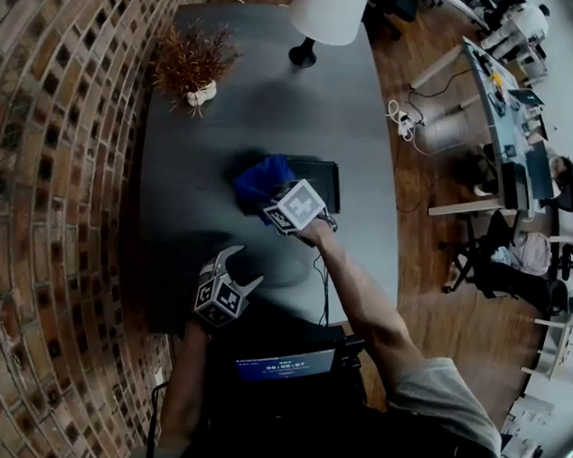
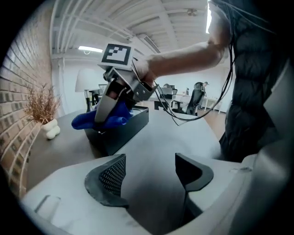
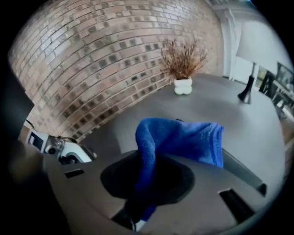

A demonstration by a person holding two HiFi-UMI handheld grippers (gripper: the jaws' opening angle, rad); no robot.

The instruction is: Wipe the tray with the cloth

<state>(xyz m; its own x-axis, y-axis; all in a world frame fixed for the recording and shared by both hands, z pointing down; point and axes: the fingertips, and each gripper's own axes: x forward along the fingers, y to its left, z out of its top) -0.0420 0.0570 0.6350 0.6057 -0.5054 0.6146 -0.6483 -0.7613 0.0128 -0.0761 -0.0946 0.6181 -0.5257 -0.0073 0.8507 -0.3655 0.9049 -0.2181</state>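
Note:
A black tray (image 1: 315, 181) sits mid-table on the dark grey table (image 1: 264, 111). A blue cloth (image 1: 262, 179) is bunched over the tray's left end. My right gripper (image 1: 268, 200) is shut on the cloth and holds it at that end; in the right gripper view the cloth (image 3: 179, 139) rises from between the jaws of the right gripper (image 3: 146, 180), with the tray rim (image 3: 242, 173) behind. In the left gripper view the right gripper (image 2: 104, 111) presses the cloth (image 2: 102, 120) onto the tray (image 2: 123, 131). My left gripper (image 1: 233, 269) (image 2: 149, 170) is open and empty, near the table's front edge.
A dried plant in a white vase (image 1: 195, 69) and a white lamp (image 1: 324, 15) stand at the far end of the table. A brick wall (image 1: 60, 184) runs along the left. A black cable (image 1: 322, 280) trails from my right hand over the table's front edge.

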